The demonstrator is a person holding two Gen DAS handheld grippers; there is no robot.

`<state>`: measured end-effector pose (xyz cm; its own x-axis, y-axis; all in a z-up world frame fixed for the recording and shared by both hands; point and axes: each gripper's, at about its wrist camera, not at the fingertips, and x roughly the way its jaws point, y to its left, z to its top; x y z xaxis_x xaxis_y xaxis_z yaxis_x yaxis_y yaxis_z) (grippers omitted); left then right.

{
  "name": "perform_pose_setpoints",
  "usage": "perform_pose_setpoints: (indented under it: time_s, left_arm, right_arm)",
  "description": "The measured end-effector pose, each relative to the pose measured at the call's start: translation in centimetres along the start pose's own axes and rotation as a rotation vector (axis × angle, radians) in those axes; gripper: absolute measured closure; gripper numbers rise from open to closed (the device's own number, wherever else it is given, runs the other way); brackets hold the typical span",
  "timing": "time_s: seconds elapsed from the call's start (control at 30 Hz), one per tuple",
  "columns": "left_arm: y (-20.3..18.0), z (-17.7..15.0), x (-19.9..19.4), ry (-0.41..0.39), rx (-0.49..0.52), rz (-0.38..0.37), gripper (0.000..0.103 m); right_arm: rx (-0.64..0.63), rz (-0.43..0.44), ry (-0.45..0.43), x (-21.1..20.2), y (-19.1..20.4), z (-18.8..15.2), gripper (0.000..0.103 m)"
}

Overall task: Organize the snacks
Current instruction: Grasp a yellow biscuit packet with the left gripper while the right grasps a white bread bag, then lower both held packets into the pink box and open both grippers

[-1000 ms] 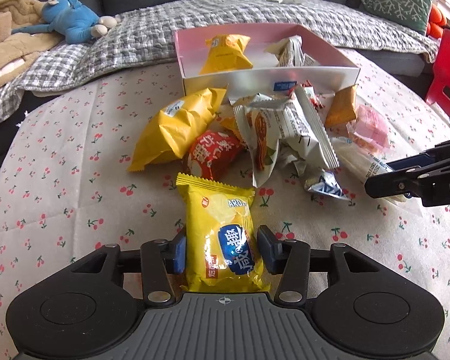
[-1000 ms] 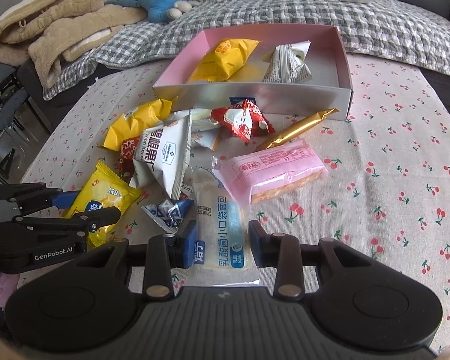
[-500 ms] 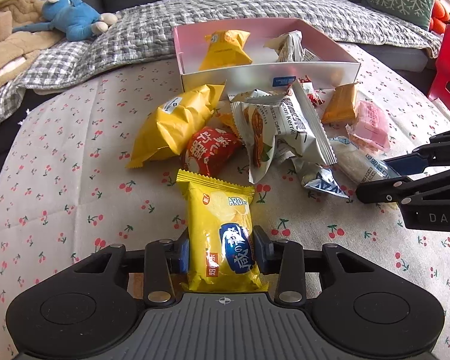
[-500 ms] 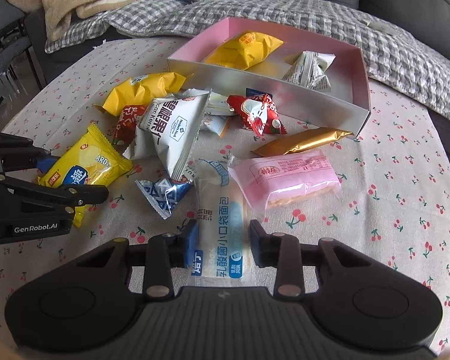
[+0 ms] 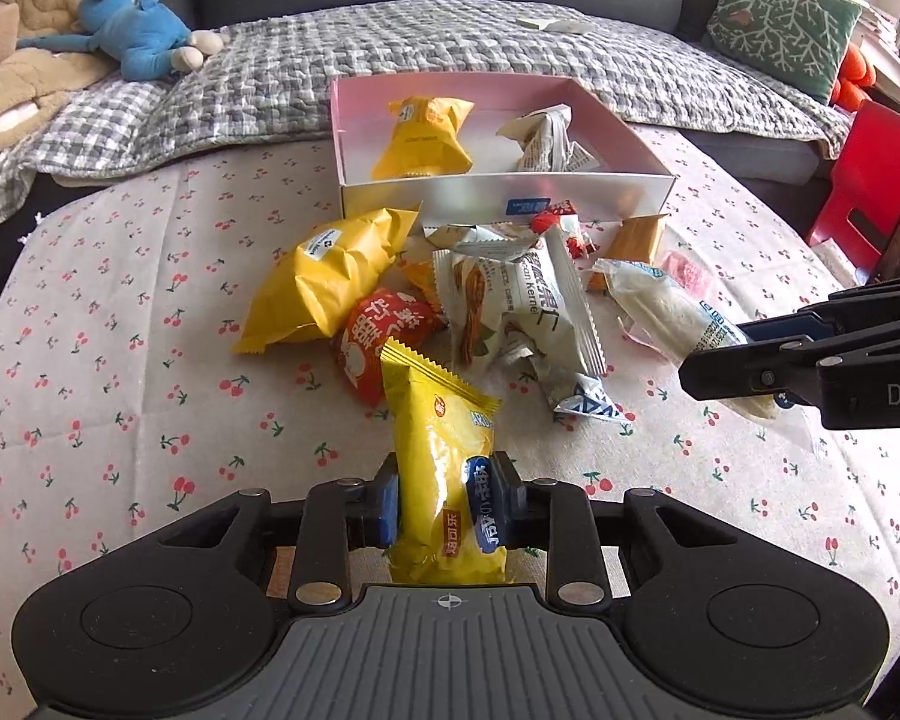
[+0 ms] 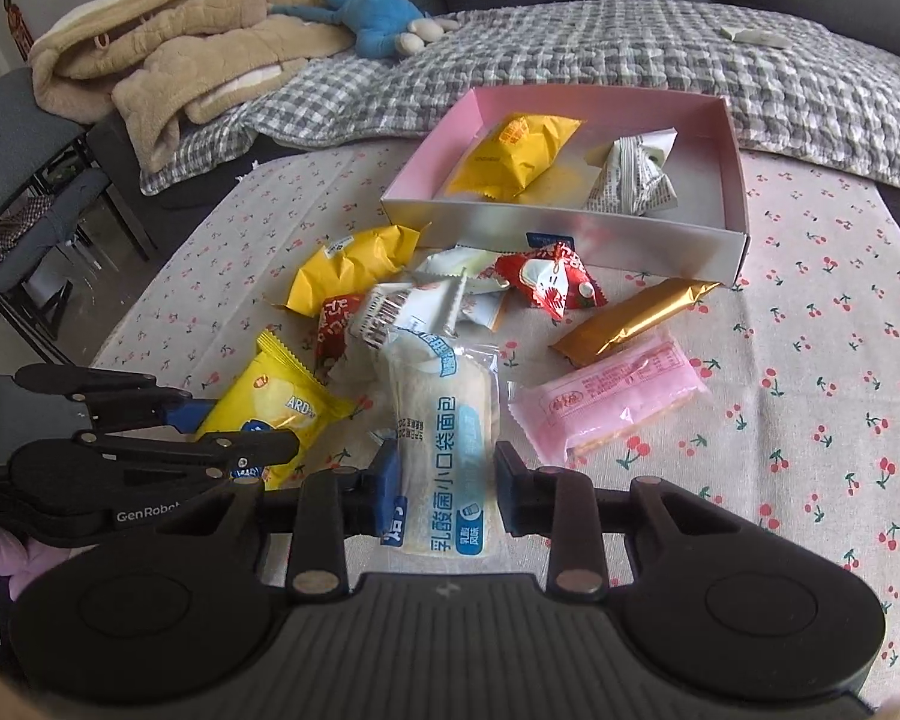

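Note:
On the cherry-print tablecloth lies a heap of snack packets in front of a pink box (image 5: 504, 189) (image 6: 570, 234), which holds a yellow packet and a white one. My left gripper (image 5: 447, 498) (image 6: 234, 420) is shut on a yellow chip packet (image 5: 438, 438) (image 6: 270, 402), squeezed narrow between the pads with its far end tilted up. My right gripper (image 6: 447, 480) (image 5: 720, 354) holds a clear bread packet with blue print (image 6: 444, 408) (image 5: 666, 312), the jaws still closing on it; the packet is raised over the heap.
Loose on the cloth are a big yellow packet (image 5: 324, 282), a red packet (image 5: 378, 330), a white nut packet (image 5: 522, 300), a gold bar (image 6: 630, 318) and a pink wafer packet (image 6: 612, 402). Behind stands a sofa with a checked blanket and a blue plush toy (image 6: 378, 6). A red stool (image 5: 864, 180) is at the right.
The left jaws have closed in and pinched the yellow chip packet, and its far end has tipped up. The right gripper has lifted the bread packet off the cloth.

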<state>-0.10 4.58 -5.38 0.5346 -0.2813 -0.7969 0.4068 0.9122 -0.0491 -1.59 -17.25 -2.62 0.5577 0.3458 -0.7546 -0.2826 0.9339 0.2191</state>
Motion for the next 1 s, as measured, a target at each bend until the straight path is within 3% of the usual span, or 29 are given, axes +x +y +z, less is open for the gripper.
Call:
perform_pose_setpoints:
  time_s: [0.57,1.0]
  left_arm:
    - [-0.8,3.2,-2.6,-0.114,-0.033,-0.049,0.077]
    - [-1.7,9.2,-0.8,-0.163,-0.055,-0.01,0.077]
  right_arm:
    - [0.087,0.002,-0.121,-2.7,-2.5,2.7,0.074]
    - [0.214,-0.041,-0.201,-1.8,-6.4,6.5,0.074]
